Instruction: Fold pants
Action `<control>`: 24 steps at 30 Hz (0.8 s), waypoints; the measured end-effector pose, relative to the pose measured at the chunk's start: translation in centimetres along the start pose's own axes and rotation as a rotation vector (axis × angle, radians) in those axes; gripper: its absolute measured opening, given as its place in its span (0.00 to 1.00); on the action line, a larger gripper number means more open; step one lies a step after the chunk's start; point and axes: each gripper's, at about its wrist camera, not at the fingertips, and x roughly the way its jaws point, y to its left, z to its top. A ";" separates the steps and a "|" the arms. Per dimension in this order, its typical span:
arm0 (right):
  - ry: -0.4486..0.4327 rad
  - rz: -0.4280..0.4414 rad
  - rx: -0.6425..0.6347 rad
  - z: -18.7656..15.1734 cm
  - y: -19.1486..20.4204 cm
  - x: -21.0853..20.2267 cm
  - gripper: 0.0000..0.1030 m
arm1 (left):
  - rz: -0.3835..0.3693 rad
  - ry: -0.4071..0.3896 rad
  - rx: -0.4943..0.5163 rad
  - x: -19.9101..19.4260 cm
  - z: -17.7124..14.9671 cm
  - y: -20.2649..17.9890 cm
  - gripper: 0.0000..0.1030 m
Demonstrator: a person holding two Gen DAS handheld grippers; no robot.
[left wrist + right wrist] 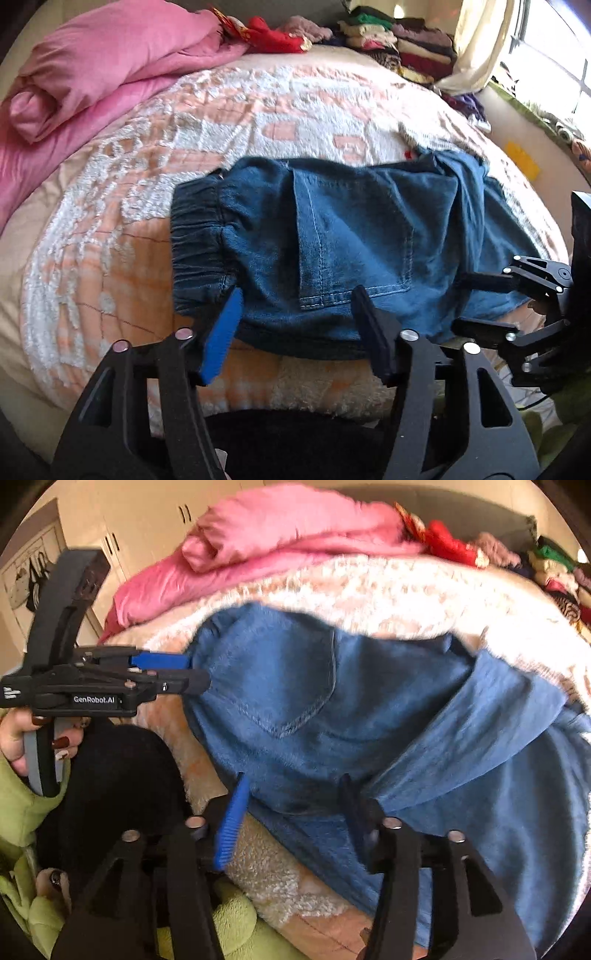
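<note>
Blue denim pants (pixel 351 229) lie folded on the bed, back pocket up, the elastic waistband (pixel 195 240) at their left end. My left gripper (pixel 297 291) stands open over their near edge, its blue and black fingers wide apart and the cloth loose between them. My right gripper (pixel 461 301) is at the pants' right end. In the right wrist view the pants (pixel 369 701) spread with a leg folded across. The right gripper (pixel 293 777) is open at their near edge, pads off the cloth. The left gripper (pixel 199 671) sits by the waistband end.
A fluffy peach and white bedcover (pixel 221 129) covers the bed. A rolled pink quilt (pixel 92 74) lies far left, with stacked folded clothes (pixel 406 40) at the back and a window (pixel 554 55) to the right. A person's hand (pixel 22 738) in a green sleeve holds the left gripper.
</note>
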 end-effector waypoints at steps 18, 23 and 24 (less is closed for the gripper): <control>-0.158 -0.188 0.149 0.1 -6.6 -7.5 0.71 | 0.003 -0.100 -0.029 -4.0 1.1 -1.6 0.70; -0.170 -0.205 0.183 0.8 -8.0 -8.3 0.71 | -0.047 -0.078 -0.001 -3.2 1.3 -3.5 0.70; -0.171 -0.214 0.195 1.1 -8.5 -8.4 0.71 | -0.059 -0.072 0.006 -3.0 1.4 -4.0 0.70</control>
